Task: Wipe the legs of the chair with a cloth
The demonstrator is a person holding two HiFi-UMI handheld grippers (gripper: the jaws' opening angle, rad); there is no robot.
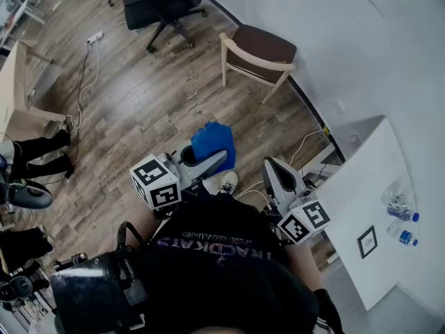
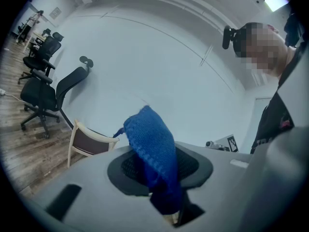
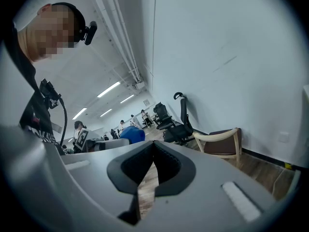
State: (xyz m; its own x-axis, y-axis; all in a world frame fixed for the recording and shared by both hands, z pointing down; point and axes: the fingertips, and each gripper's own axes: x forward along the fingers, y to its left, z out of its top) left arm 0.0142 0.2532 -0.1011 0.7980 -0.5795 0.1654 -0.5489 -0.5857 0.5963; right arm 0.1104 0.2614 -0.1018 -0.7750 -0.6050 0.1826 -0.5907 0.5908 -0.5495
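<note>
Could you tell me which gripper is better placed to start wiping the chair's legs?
Left. The left gripper has its jaws shut on the blue cloth, facing the chair ahead. The right gripper is shut and empty.

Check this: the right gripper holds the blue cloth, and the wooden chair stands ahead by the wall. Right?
Not quite: the left gripper holds the blue cloth, as the left gripper view shows; the right gripper holds nothing. The wooden chair does stand ahead by the wall.
</note>
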